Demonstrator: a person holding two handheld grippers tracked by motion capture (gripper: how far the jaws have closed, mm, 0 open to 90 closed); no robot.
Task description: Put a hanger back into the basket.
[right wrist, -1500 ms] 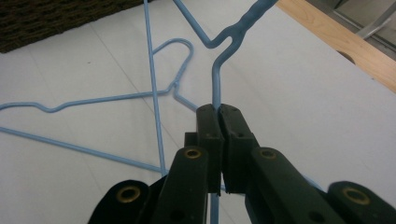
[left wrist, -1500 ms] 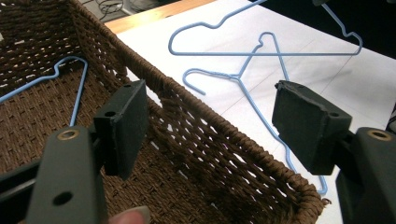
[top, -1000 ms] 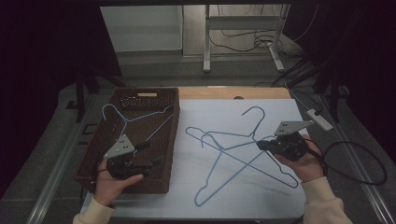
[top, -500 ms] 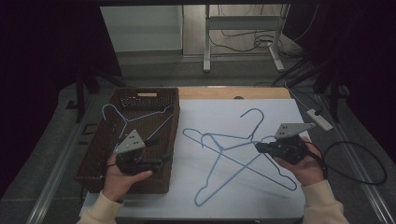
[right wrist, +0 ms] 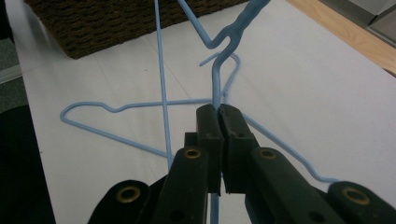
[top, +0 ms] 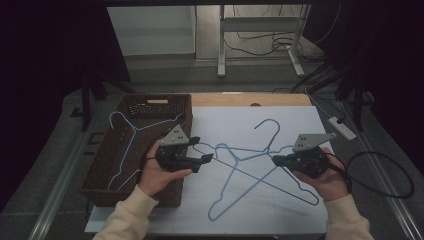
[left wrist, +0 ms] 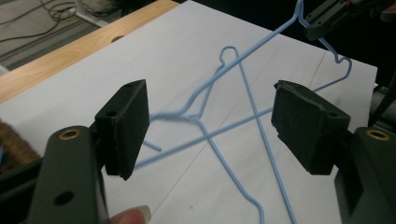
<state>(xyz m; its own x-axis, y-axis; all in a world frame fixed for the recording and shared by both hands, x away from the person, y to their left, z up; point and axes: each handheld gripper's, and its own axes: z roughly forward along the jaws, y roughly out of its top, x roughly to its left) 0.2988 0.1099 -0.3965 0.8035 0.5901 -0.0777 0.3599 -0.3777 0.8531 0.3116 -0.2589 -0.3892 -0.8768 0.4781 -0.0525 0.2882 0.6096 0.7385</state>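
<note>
At far left, a dark woven wicker basket (top: 100, 170) holds 1 light-blue wire hanger (top: 131, 131), partly hidden. The left gripper (top: 202, 159) has wide, empty fingers. Right gripper (top: 276, 160) pinches 1 of 2 crossed light-blue wire hangers (top: 240, 172) on the white worktop (top: 235, 120).

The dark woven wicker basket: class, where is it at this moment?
In the high view, the dark woven wicker basket sits at the table's left, beside the white sheet, with a blue wire hanger inside.

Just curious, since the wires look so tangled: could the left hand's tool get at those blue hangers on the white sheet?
Probably yes. The left tool is open, empty, and pointing at the crossed hangers; nothing stands between, though the right tool already clamps one wire.
</note>
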